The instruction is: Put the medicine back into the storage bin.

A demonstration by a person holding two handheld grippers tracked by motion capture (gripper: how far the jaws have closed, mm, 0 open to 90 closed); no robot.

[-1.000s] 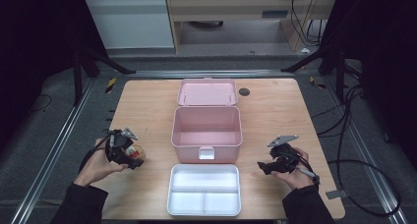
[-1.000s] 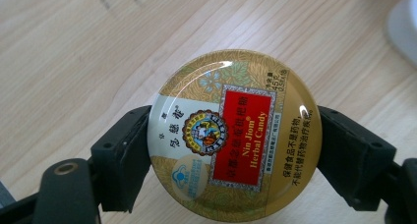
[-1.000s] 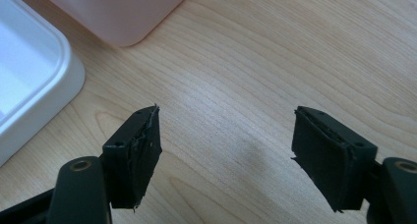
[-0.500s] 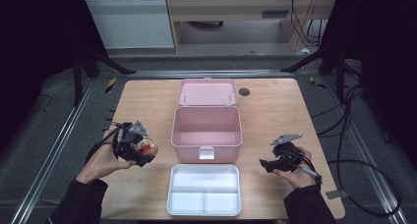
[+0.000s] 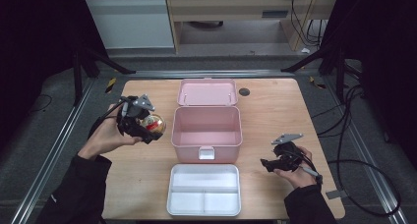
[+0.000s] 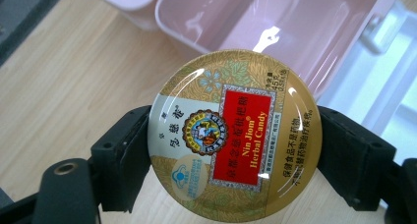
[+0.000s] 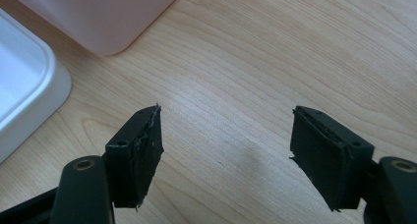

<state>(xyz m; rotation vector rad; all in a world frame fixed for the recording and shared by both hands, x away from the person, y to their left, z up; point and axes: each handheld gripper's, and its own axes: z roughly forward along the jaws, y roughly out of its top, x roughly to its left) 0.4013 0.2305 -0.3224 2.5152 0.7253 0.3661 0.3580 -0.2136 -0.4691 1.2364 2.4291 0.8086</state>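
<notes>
wooden table [image 5: 275, 111], pink box [image 5: 206, 130], white tray [image 5: 204, 189]

Both grippers are all black, chunky little rigs. The left gripper [image 5: 140, 123] and the right gripper [image 5: 280, 158] each carry a grey 3-cornered plate [image 5: 143, 102] on top with small dots at the corners. Each has 2 blocky black jaws, and the pads [image 7: 145, 153] on the right one look scuffed and frayed along the edges. There's a brass-coloured ring hole [image 7: 84, 163] at the base of the jaw arms. Thin black cables [image 5: 105, 118] trail off both. The person wears dark long sleeves [image 5: 81, 187], black or near it.
</notes>
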